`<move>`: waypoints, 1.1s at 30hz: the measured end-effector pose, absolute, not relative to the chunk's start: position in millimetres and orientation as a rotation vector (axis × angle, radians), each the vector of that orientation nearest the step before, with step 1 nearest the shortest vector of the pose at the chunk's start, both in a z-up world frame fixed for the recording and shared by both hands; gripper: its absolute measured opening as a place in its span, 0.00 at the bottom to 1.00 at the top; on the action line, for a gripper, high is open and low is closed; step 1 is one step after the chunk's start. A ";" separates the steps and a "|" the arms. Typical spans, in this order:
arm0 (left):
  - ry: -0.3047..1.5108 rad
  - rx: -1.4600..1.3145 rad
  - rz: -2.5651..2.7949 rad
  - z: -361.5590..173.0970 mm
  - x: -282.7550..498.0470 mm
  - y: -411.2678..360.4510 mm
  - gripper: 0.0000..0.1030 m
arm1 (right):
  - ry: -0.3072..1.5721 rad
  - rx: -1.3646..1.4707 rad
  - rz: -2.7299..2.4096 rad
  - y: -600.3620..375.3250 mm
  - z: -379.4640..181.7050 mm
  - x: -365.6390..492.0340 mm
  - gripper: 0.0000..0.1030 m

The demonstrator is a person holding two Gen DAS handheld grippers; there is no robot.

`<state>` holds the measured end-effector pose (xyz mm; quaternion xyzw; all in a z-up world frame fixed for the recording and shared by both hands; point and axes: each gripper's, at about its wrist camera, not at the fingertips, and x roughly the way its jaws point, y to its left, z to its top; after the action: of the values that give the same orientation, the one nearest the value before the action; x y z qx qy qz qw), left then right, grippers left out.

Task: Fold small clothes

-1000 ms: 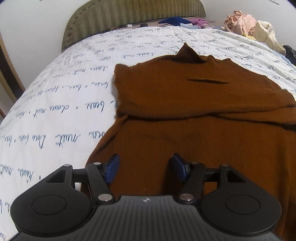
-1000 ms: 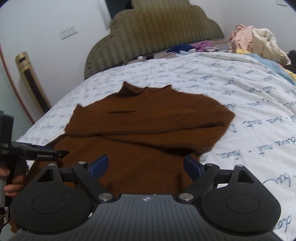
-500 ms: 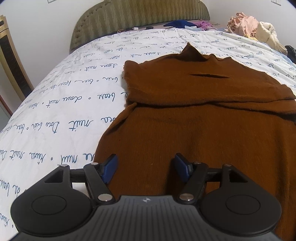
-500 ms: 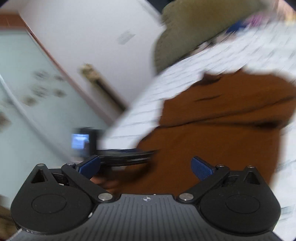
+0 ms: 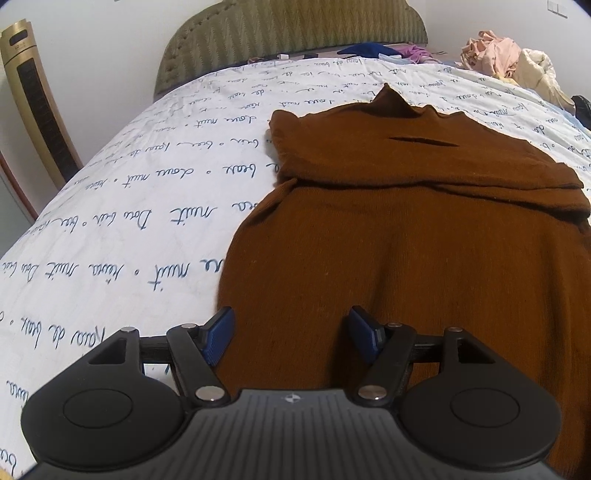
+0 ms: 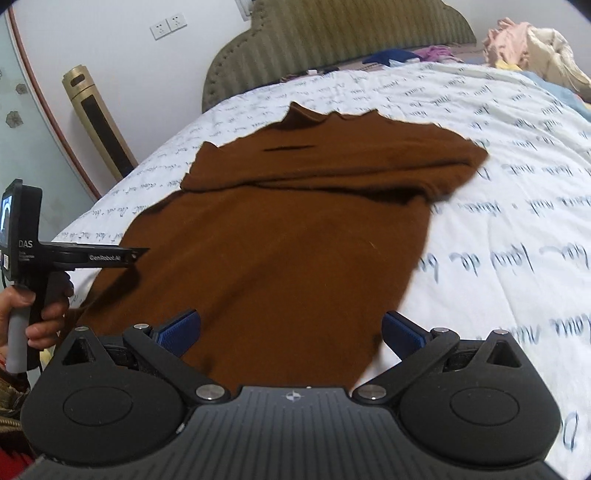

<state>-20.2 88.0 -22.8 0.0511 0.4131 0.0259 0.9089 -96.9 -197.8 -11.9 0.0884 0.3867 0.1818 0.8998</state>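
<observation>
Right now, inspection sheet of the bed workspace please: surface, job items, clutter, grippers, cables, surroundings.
Surface: white bedspread with blue script print, lies smooth.
Job's things: brown sweater spread flat, sleeves folded across the chest, hem toward the cameras.
Clutter: heap of loose clothes at the far right corner; more garments by the headboard.
Grippers: left gripper open over the hem, holding nothing; right gripper has just opened wide, empty.
Cables: a thin dark cord below the left hand, barely visible.
Surroundings: gold tower fan, wall sockets.
</observation>
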 end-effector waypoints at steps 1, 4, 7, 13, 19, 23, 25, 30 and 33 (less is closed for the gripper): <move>0.853 0.105 0.055 -22.8 -22.4 88.1 0.66 | 0.801 0.184 0.371 -200.2 -13.8 -100.2 1.00; 0.855 0.102 0.056 -22.7 -30.0 90.2 0.66 | 0.805 0.190 0.351 -206.0 -17.1 -110.0 1.00; 0.857 0.103 0.059 -21.7 -37.0 91.8 0.66 | 0.817 0.201 0.350 -209.8 -21.3 -117.8 0.99; 0.849 0.119 0.070 -19.3 -52.9 94.8 0.74 | 0.832 0.188 0.350 -207.7 -26.3 -127.8 0.99; 0.848 0.075 0.012 -16.3 -68.7 116.1 0.75 | 0.855 0.223 0.360 -209.0 -31.3 -129.6 0.99; 0.851 -0.030 -0.064 -15.3 -84.9 150.2 0.75 | 0.874 0.252 0.395 -209.6 -32.6 -131.9 0.98; 0.879 -0.086 -0.099 -17.4 -90.3 167.2 0.75 | 0.884 0.261 0.416 -208.6 -33.5 -133.2 0.97; 0.917 -0.207 -0.184 -25.9 -97.4 189.7 0.74 | 0.908 0.240 0.503 -191.2 -35.3 -135.5 0.90; 0.921 -0.162 -0.248 -28.0 -100.8 175.9 0.73 | 0.908 0.179 0.555 -171.1 -34.3 -137.3 0.83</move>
<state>-100.8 175.9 -28.0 -0.0780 0.4427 -0.1192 0.8853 -137.3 -171.1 -34.3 0.0853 0.4325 0.2643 0.8578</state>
